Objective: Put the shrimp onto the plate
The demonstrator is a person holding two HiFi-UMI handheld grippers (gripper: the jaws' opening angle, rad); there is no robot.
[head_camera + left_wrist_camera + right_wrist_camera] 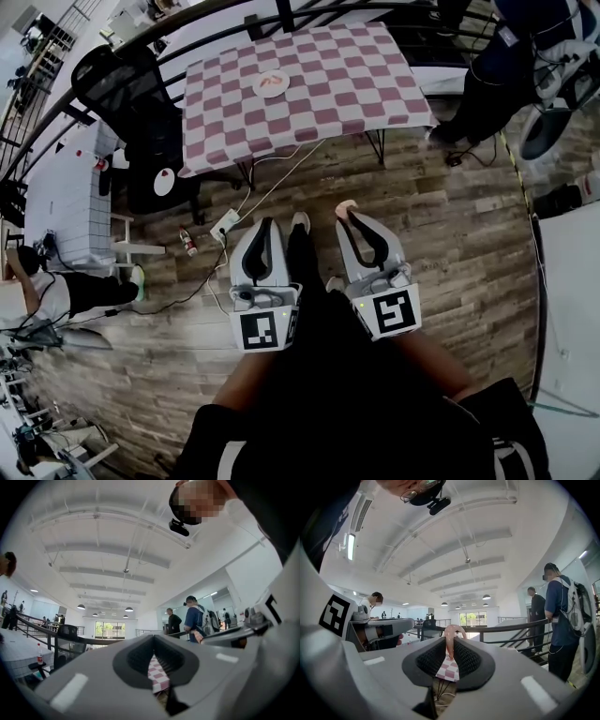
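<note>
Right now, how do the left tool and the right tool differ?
The right tool is shut on a pink shrimp; the left tool is shut on nothing. In the head view the right tool reaches a little further forward than the left tool. Both hang over the wooden floor, short of the checked table and its plate.

The white left gripper [268, 225] and white right gripper [352, 217] hang low, side by side, pointing forward. The left fingers are pressed together on nothing. The right fingers pinch a curled pink shrimp [452, 637].
</note>
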